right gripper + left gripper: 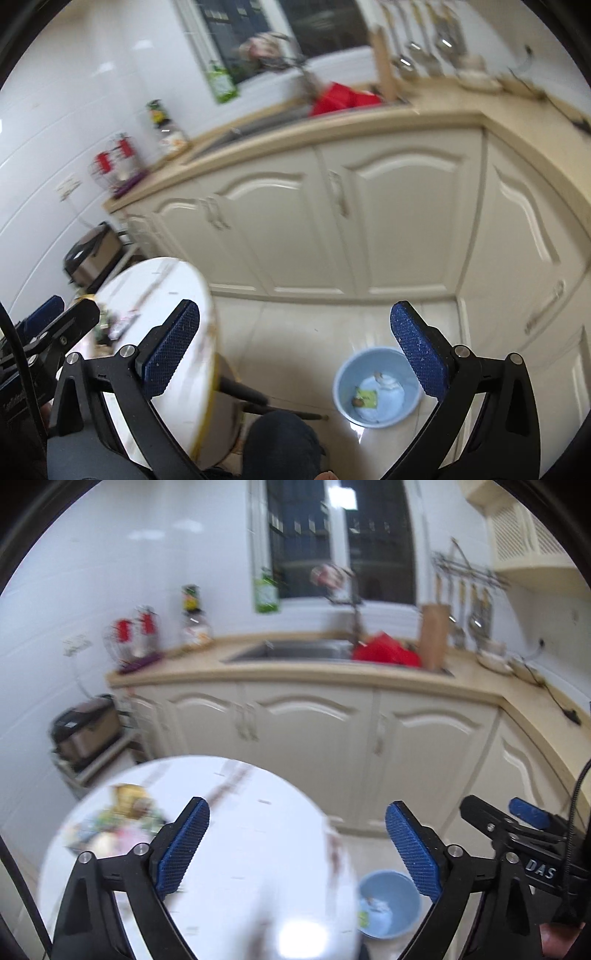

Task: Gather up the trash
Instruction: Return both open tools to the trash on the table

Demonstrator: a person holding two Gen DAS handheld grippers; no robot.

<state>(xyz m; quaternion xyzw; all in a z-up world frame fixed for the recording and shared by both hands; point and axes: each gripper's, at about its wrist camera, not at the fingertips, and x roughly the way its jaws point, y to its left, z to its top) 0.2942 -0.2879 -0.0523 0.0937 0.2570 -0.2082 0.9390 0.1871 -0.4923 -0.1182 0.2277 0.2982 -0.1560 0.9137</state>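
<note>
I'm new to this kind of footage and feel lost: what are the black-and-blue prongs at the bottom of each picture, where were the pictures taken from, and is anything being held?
The prongs are hand-held grippers: a person carries one in each hand, and each has a wide-angle camera looking along its two fingers. One picture looks past the left gripper, the other past the right gripper. Both stand open with nothing between the blue pads, so nothing is held. In front is a round white table with a blurred heap of wrappers near its far left edge. On the floor beside it stands a blue bin that already has a few scraps inside. Behind are kitchen cabinets and a sink.
</note>
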